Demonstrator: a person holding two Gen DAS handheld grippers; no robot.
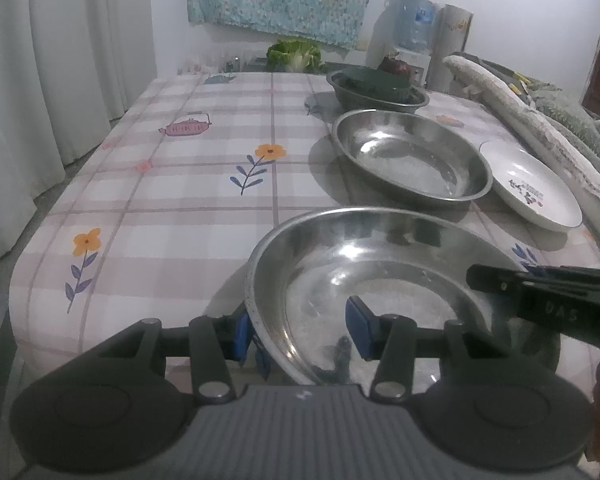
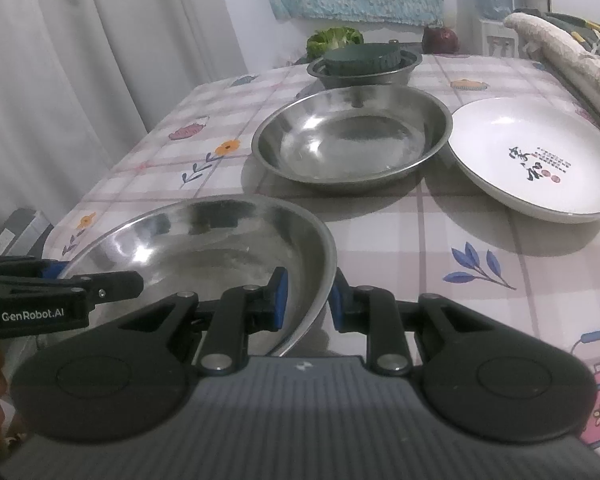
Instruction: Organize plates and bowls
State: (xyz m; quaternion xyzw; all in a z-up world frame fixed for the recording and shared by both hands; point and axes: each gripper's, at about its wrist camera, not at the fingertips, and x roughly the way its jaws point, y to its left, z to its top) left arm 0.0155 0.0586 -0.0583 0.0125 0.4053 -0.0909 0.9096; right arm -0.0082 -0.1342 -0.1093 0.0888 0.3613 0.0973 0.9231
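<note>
A steel bowl (image 1: 380, 280) sits near the table's front edge; it also shows in the right wrist view (image 2: 204, 248). My left gripper (image 1: 300, 328) straddles its left rim, jaws wide apart, pads not pressing. My right gripper (image 2: 308, 300) straddles its right rim, jaws also apart. A second steel bowl (image 1: 412, 156) (image 2: 352, 136) lies behind it. A white plate (image 1: 532, 184) (image 2: 536, 156) with black lettering lies to its right. A third steel bowl (image 1: 376, 92) (image 2: 364, 66) holding a dark green lid stands farther back.
The table wears a checked cloth with flowers and teapots (image 1: 188, 184). A curtain (image 1: 40, 80) hangs at the left. A rolled mat (image 1: 532, 120) lies along the right edge. A cabbage (image 1: 296, 54) and a water jug (image 1: 416, 20) stand at the back.
</note>
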